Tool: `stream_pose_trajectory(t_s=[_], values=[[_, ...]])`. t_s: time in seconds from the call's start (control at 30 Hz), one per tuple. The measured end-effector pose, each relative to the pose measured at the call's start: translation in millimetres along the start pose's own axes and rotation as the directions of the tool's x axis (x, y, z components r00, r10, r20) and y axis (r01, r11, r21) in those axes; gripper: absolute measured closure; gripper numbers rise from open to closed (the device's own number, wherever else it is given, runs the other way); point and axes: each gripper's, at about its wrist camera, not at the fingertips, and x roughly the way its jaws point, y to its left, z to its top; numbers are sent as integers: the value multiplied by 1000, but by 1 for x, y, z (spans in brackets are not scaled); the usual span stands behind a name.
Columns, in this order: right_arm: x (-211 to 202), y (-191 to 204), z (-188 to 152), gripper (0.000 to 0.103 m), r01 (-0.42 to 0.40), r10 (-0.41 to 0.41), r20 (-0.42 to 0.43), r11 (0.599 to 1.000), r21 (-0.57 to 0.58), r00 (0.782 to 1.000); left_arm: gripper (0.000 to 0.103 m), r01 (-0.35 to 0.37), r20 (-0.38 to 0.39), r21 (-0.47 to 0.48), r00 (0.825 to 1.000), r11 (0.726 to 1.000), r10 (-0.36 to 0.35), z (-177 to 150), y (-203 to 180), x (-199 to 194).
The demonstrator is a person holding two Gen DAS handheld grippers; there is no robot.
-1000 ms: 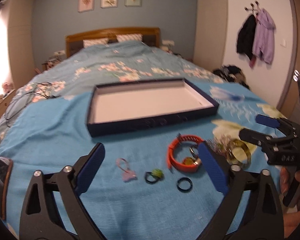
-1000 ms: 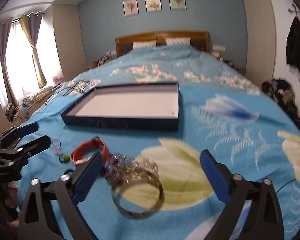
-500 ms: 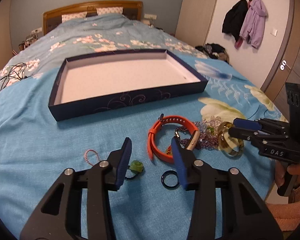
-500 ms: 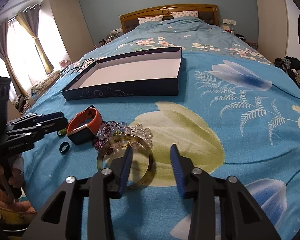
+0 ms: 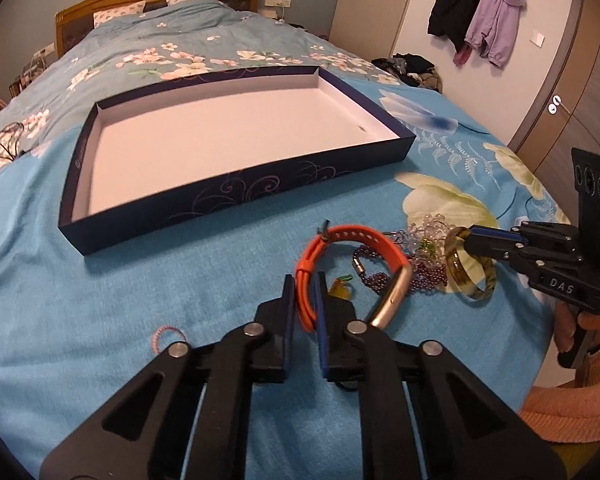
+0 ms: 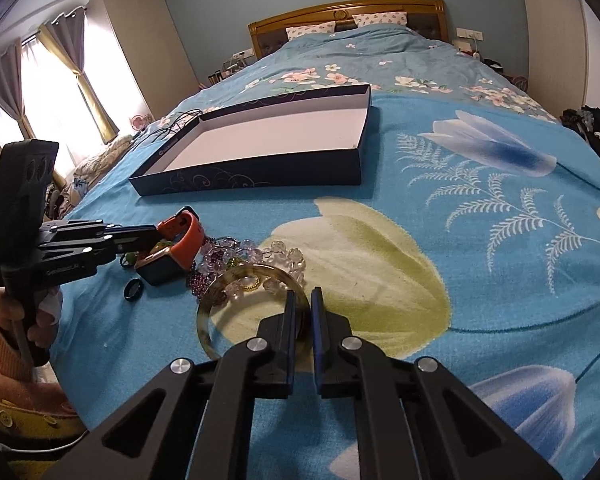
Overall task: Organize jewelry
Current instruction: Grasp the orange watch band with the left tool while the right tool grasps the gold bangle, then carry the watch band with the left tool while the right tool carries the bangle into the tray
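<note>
Open bedspread (image 5: 148,296) before shallow box (image 5: 236,196)

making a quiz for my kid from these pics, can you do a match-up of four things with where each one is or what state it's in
Things:
1. orange watch
2. amber bangle
3. dark blue box
4. black ring

States:
A. lying loose on the bedspread, ungripped
B. pinched by its strap in the left gripper
C. open, nothing inside
D. rim clamped in the right gripper

Pairs: 1-B, 2-D, 3-C, 4-A
</note>
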Motion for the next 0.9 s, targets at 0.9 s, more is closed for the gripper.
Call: stream_pose_trajectory(t_s=[0.9], values=[[21,11,90,97,-107,111,86,993,-44,990,67,25,103,0,994,1000,-25,41,44,-48]])
